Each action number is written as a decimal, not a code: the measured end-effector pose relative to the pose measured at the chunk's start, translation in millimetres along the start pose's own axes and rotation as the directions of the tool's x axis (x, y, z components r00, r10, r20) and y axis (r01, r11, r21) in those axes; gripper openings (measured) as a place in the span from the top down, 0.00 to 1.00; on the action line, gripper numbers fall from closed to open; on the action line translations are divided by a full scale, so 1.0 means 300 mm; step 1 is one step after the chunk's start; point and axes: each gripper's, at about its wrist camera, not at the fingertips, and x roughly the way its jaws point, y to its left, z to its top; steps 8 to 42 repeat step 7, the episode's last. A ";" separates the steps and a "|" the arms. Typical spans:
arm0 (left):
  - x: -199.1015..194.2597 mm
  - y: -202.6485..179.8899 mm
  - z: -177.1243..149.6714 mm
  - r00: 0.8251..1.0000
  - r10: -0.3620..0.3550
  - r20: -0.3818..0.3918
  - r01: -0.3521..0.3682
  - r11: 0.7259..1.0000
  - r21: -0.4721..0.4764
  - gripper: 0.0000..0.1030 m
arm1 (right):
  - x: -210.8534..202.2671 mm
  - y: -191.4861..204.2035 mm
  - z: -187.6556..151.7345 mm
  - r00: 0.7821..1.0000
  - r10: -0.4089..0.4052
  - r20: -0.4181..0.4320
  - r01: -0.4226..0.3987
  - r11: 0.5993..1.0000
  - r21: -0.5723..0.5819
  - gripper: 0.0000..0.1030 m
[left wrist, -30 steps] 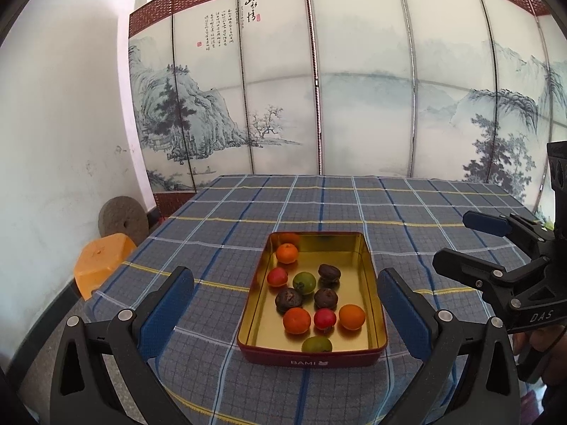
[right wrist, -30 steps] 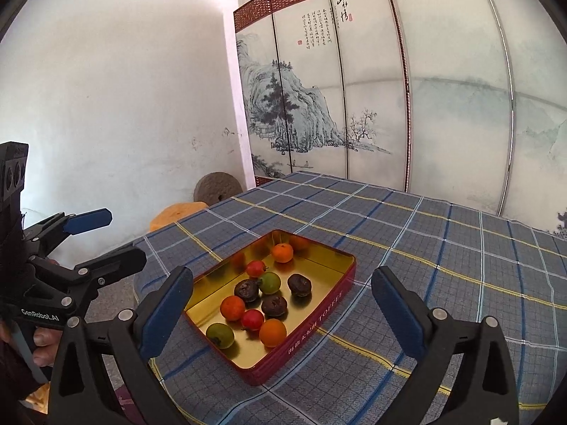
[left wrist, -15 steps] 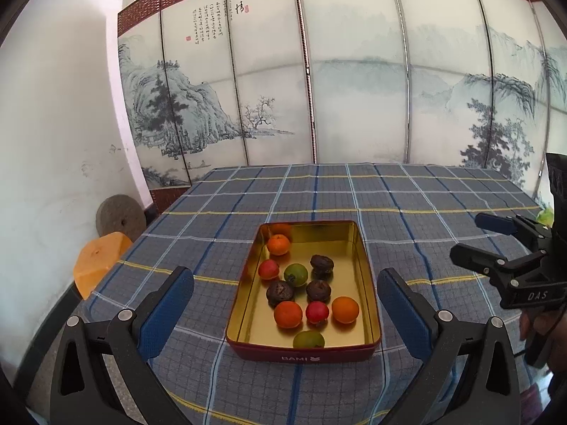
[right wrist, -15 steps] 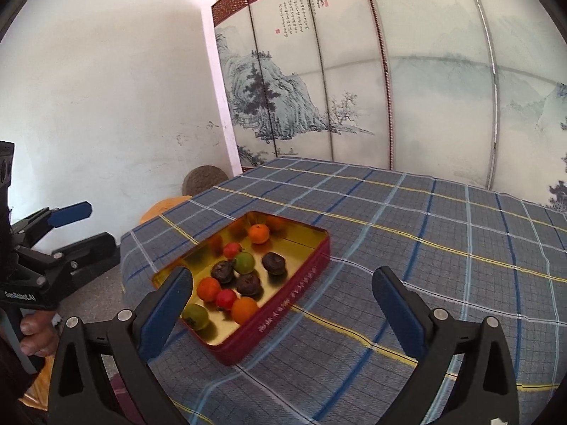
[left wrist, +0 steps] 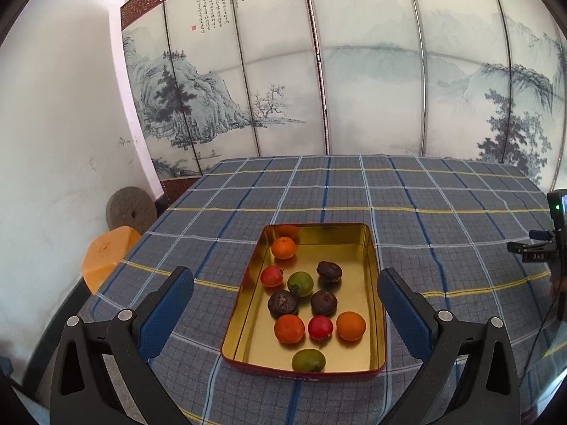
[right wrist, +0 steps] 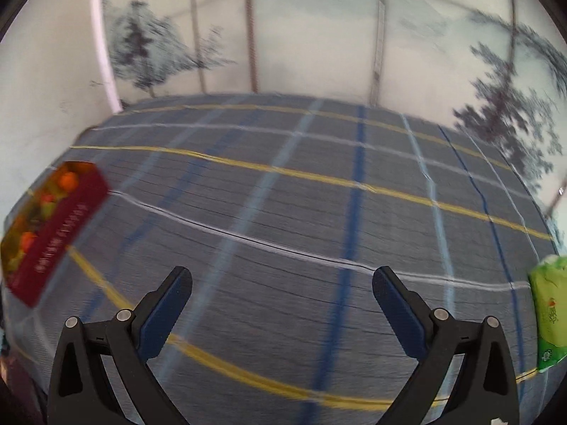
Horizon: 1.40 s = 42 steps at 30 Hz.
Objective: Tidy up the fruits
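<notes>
The left gripper (left wrist: 285, 292) has its blue-padded fingers (left wrist: 166, 304) spread wide, holding nothing, above the near edge of the counter (left wrist: 425, 212). Between and just beyond them sits the tin (left wrist: 368, 244), a red box with a gold inside, resting on the plaid cloth. In it lie ten fruits, loosely scattered: an orange (left wrist: 283, 248) near the far left corner, a red one (left wrist: 271, 276) and a green one (left wrist: 300, 283) just beside each other, and three dark wrinkled ones (left wrist: 329, 271) around the middle. Nearer the camera are an orange (left wrist: 289, 328), a red one (left wrist: 320, 326) and another orange (left wrist: 351, 326) in a row, with a green one (left wrist: 308, 360) at the near wall.

The right gripper (right wrist: 281, 290) is also wide apart and empty; its fingers (right wrist: 393, 304) hang over bare cloth. Its view is blurred. The tin (right wrist: 53, 233) shows at the far left there, well apart from the fingers, and a green packet (right wrist: 549, 311) lies at the right edge of the counter.

In the left view the right gripper (left wrist: 538, 253) shows at the far right edge. Behind the counter stands a painted screen (left wrist: 354, 71); beside it, on the floor, a stone wheel (left wrist: 131, 212) and an orange stool (left wrist: 106, 255).
</notes>
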 end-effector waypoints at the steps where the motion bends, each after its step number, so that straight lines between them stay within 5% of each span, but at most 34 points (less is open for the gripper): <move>1: 0.007 -0.009 0.004 1.000 0.007 -0.007 -0.007 1.000 0.004 0.00 | 0.019 -0.033 -0.002 1.000 -0.019 -0.020 0.019 1.000 0.012 0.02; 7: 0.053 -0.038 0.030 0.998 0.022 -0.062 -0.021 1.000 0.010 0.00 | 0.132 -0.179 0.024 0.992 -0.044 -0.120 0.050 0.998 0.049 0.02; 42: 0.053 -0.038 0.030 0.998 0.022 -0.062 -0.021 1.000 0.010 0.00 | 0.132 -0.179 0.024 0.992 -0.044 -0.120 0.050 0.998 0.049 0.02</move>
